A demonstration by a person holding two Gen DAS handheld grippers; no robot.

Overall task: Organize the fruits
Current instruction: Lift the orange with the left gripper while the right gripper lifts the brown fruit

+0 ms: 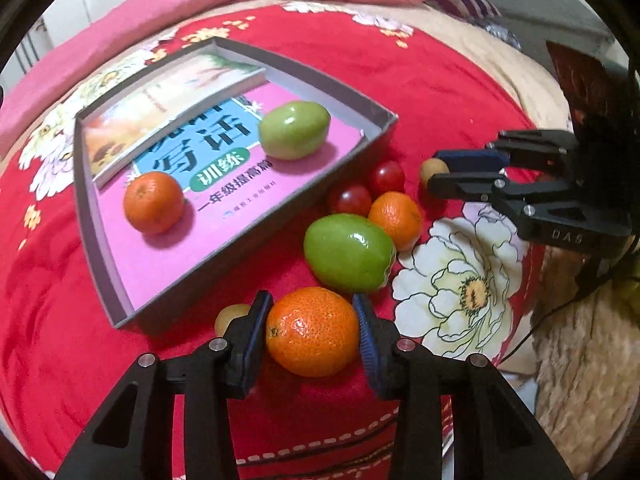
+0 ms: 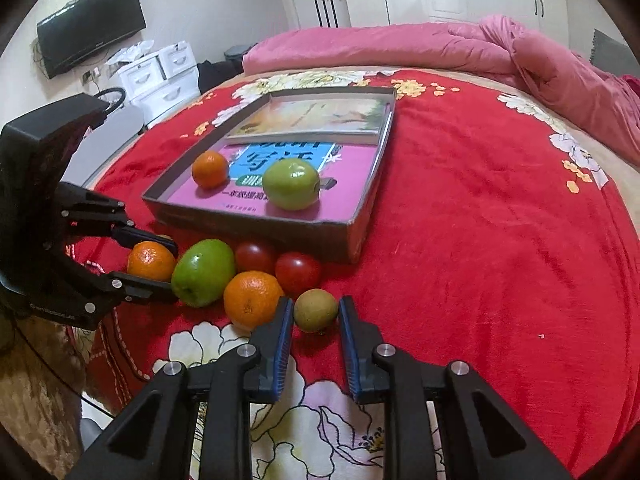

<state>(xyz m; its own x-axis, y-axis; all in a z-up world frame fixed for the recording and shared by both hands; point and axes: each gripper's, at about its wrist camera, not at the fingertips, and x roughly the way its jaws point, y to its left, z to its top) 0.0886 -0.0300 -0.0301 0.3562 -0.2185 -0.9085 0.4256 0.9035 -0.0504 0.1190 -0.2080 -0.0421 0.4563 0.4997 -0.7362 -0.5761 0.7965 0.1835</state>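
My left gripper (image 1: 311,300) is shut on an orange (image 1: 312,332), with a blue pad pressed against each side of it. In the right wrist view my right gripper (image 2: 316,304) is shut on a small brown fruit (image 2: 316,310) that rests on the red blanket. Between the two grippers lie a green fruit (image 1: 348,252), another orange (image 1: 396,216) and two cherry tomatoes (image 1: 350,200). A second small brown fruit (image 1: 230,316) sits just left of my left fingers. The grey shallow box (image 1: 100,240) holds books, an orange (image 1: 153,202) and a green fruit (image 1: 294,130).
Everything lies on a bed with a red flowered blanket (image 2: 480,240). A crumpled pink quilt (image 2: 540,52) is at the far side. Beyond the bed's left edge stand white drawers (image 2: 160,76) and a wall television (image 2: 92,28). A brown furry cover (image 1: 592,360) lies at the near edge.
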